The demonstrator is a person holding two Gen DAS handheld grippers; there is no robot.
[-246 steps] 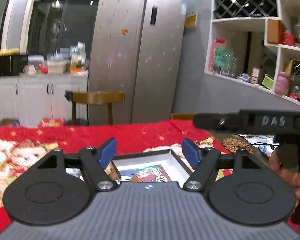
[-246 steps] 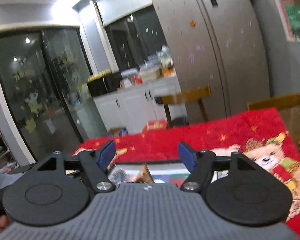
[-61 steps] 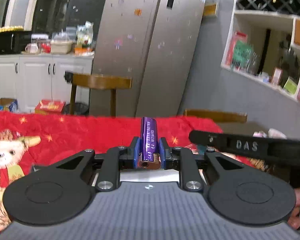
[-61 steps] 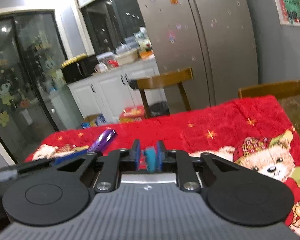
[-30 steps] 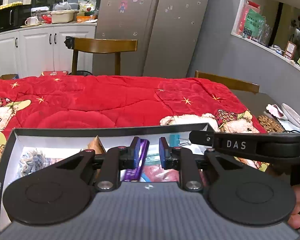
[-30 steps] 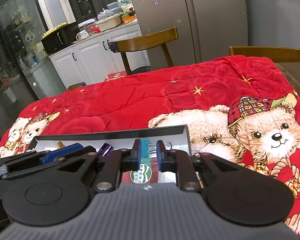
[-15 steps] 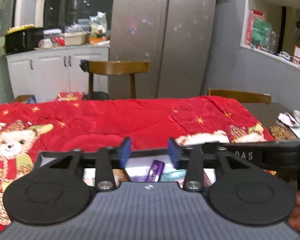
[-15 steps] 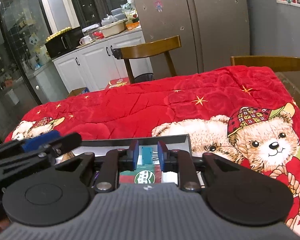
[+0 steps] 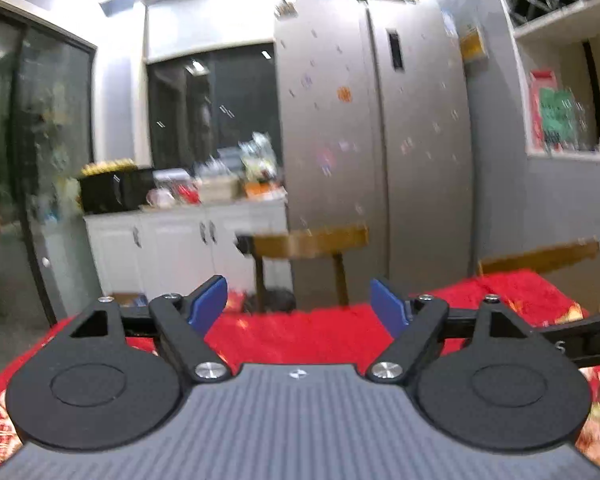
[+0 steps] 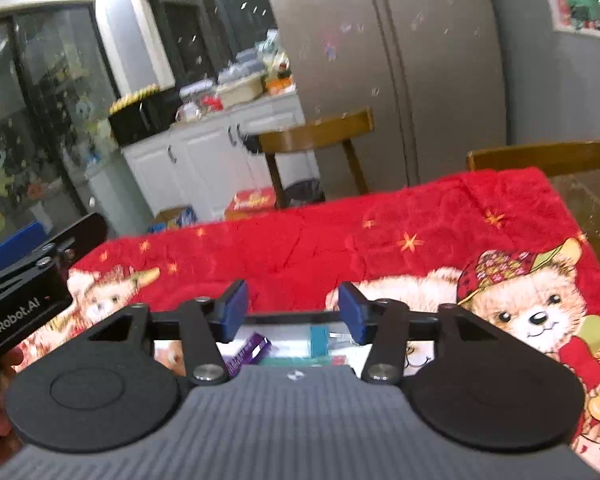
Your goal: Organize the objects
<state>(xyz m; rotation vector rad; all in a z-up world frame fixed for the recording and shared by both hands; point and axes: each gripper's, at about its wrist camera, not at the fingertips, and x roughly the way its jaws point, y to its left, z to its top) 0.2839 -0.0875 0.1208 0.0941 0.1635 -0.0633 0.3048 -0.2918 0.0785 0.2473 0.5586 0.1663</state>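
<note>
My left gripper [image 9: 300, 304] is open and empty, raised and tilted up above the red blanket [image 9: 300, 340]; the box is out of its view. My right gripper [image 10: 292, 312] is open and empty, just above the black-rimmed box [image 10: 292, 317]. In the box lie a purple tube [image 10: 250, 350] and a teal clip [image 10: 319, 340], below and between the right fingers. The left gripper also shows at the left edge of the right wrist view [image 10: 24, 276].
The red teddy-bear blanket [image 10: 379, 240] covers the table. A wooden chair [image 10: 315, 136] stands beyond the far edge, another chair back [image 10: 539, 158] at the right. Behind are a fridge [image 9: 379, 140] and white cabinets [image 10: 204, 160].
My right gripper has opened and let go of the teal clip, which now lies in the box. My left gripper has opened wider and lifted, tilting up away from the box.
</note>
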